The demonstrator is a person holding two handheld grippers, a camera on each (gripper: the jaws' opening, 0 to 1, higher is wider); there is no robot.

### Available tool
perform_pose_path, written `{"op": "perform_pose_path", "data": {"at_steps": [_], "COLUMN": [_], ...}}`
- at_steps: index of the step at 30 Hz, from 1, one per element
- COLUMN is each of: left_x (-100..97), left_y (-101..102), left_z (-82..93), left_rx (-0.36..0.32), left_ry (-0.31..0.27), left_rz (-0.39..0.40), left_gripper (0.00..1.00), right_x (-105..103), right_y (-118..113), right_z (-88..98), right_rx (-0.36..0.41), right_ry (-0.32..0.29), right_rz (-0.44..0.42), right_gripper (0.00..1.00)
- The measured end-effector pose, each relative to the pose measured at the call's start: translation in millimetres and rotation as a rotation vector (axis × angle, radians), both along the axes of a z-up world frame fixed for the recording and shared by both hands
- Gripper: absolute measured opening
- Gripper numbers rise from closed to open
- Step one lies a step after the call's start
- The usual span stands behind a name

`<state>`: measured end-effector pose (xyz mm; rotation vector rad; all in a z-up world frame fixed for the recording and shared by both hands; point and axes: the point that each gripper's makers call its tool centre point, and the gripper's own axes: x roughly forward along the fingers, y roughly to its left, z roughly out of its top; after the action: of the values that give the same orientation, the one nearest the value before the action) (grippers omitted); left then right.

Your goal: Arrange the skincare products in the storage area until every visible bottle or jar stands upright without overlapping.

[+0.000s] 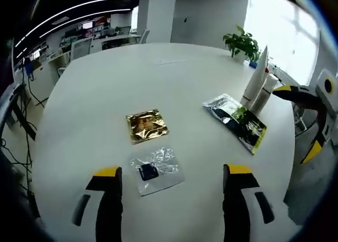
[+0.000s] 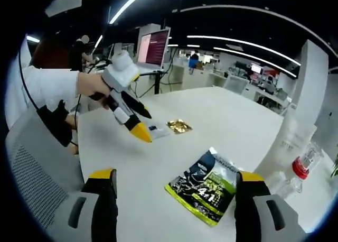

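while both tools hang open and empty over the round white bench (image 1: 105, 94), the tall white skincare bottles (image 1: 257, 83) stand upright at its far edge, just beside the black-and-green foil pouch (image 1: 237, 120). nearer the left tool (image 1: 174, 199) than that pouch lie a gold foil sachet (image 1: 146, 126) and a clear plastic sachet (image 1: 156, 170). the right tool (image 2: 179, 199) hovers close over the pouch (image 2: 206, 188); a careless sweep there would likely topple the bottles (image 2: 296, 147), which look slim and tippy.

Black hand-held gripper (image 1: 172, 199) jaws with yellow tips and grey slots, white sleeve (image 2: 47, 86)
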<state>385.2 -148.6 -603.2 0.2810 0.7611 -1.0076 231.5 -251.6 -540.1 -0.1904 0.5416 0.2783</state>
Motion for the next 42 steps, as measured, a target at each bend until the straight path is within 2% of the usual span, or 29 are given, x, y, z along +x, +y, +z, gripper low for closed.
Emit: {"op": "perform_pose_path", "data": {"at_steps": [4, 7, 8, 9, 10, 11, 14, 16, 19, 21, 22, 26, 42], "left_x": [4.6, 11.1, 10.9, 7.5, 8.5, 10.8, 9.3, 11.7, 8.7, 5.5, 6.8, 3.9, -38.0], "left_y": [1.1, 4.7, 4.4, 2.8, 2.6, 3.5, 3.4, 4.6, 1.1, -1.8, -2.5, -3.2, -14.4], "left_z": [-3.8, -1.7, -4.5, -8.2, -10.2, -8.4, -6.5, -8.5, -8.9, -8.3, -7.6, -7.0, -9.1], "left_rx": [-0.010, 0.008, 0.005, 0.003, 0.000, 0.005, 0.015, 0.051, 0.054, 0.055, 0.058, 0.058, 0.054], "left_ry": [0.004, -0.070, -0.050, -0.017, -0.015, -0.039, -0.055, -0.092, -0.097, -0.104, -0.126, -0.115, -0.108], "left_rz": [0.023, 0.045, 0.044, 0.038, 0.041, 0.039, 0.031, 0.007, -0.009, -0.019, -0.029, -0.025, -0.084], "left_gripper": [0.63, 0.50, 0.49, 0.52, 0.54, 0.54, 0.51, 0.49, 0.50, 0.48, 0.46, 0.41, 0.39], "right_x": [-1.4, 1.3, 2.7, 3.4, 3.7, 4.1, 3.5, 3.4, 3.4, 3.3, 3.2, 3.5, 4.9], "right_y": [-3.7, -8.2, -10.5, -11.9, -12.8, -12.9, -12.6, -13.4, -15.5, -15.8, -15.3, -12.5, 0.8], "right_z": [-1.3, -0.9, -0.8, -1.4, -2.1, -3.4, -4.3, -5.8, -6.4, -5.8, -5.5, -5.3, -9.1], "right_rx": [-0.006, -0.006, -0.006, -0.004, 0.004, 0.009, 0.000, -0.005, -0.010, -0.010, -0.008, -0.005, 0.020], "right_ry": [0.001, -0.011, -0.017, -0.015, -0.012, -0.008, -0.005, -0.002, 0.002, 0.002, 0.001, 0.000, 0.012], "right_rz": [-0.006, -0.018, -0.023, -0.027, -0.030, -0.032, -0.029, -0.029, -0.035, -0.037, -0.037, -0.028, 0.003], "right_gripper": [0.89, 0.89, 0.89, 0.88, 0.88, 0.88, 0.88, 0.88, 0.88, 0.87, 0.87, 0.87, 0.84]}}
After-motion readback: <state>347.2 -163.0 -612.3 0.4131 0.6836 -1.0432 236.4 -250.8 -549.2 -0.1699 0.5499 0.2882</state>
